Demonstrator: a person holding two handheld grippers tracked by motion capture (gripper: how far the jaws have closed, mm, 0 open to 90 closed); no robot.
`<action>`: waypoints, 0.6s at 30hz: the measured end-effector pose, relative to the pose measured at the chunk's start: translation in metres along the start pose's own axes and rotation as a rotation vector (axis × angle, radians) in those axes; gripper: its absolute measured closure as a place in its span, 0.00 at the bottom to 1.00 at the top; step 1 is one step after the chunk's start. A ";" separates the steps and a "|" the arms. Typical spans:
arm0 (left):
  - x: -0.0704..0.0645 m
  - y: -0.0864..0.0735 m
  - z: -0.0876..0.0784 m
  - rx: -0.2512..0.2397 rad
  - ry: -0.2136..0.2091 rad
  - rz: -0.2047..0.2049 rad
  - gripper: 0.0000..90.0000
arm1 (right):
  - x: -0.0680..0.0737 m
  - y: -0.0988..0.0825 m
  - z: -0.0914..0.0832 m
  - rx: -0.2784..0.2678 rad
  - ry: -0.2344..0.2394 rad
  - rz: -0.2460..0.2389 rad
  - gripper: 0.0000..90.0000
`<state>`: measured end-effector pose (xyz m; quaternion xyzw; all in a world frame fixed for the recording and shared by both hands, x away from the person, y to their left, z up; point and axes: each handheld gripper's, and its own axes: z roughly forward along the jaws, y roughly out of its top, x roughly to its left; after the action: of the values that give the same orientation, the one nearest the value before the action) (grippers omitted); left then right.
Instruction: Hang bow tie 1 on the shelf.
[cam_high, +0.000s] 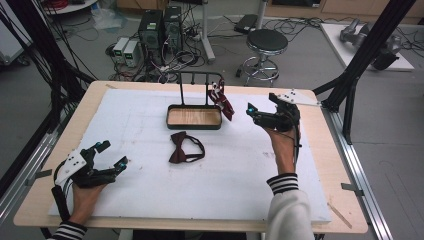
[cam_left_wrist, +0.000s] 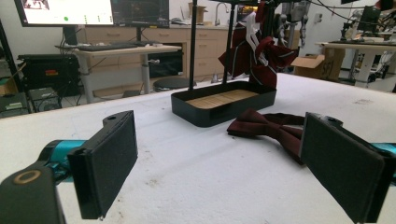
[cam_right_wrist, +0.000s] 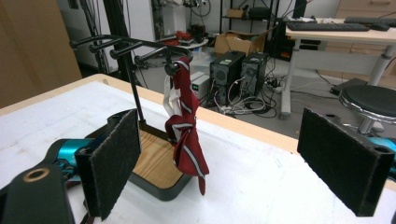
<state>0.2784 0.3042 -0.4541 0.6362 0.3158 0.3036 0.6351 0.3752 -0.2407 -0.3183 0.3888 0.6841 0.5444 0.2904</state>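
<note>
A black rack (cam_high: 200, 82) with pegs rises from a wood-floored tray (cam_high: 194, 118) at the back middle of the white mat. A striped red bow tie (cam_high: 222, 101) (cam_right_wrist: 186, 135) (cam_left_wrist: 256, 51) hangs from the rack's right end peg. A plain maroon bow tie (cam_high: 184, 147) (cam_left_wrist: 273, 128) lies flat on the mat in front of the tray. My right gripper (cam_high: 260, 111) (cam_right_wrist: 233, 158) hovers open just right of the hanging tie, empty. My left gripper (cam_high: 111, 154) (cam_left_wrist: 224, 158) rests open near the front left, well left of the maroon tie.
The white foam mat (cam_high: 150, 185) covers most of a wooden table (cam_high: 330, 200). Behind the table stand a round stool (cam_high: 266, 42), computer towers (cam_high: 160, 27) and floor cables. Black frame posts (cam_high: 360, 55) rise at the right and left edges.
</note>
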 end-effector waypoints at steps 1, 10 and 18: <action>0.000 0.000 0.000 0.000 0.000 0.000 0.13 | 0.000 -0.001 -0.004 -0.009 -0.001 0.005 0.14; 0.000 0.000 0.000 -0.005 -0.002 -0.003 0.13 | 0.004 -0.009 -0.031 -0.067 0.016 -0.008 0.14; 0.000 0.000 -0.001 -0.010 -0.006 0.000 0.13 | 0.011 -0.019 -0.040 -0.091 0.038 -0.023 0.14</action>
<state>0.2778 0.3046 -0.4544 0.6338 0.3123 0.3034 0.6393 0.3320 -0.2539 -0.3270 0.3569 0.6686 0.5789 0.3009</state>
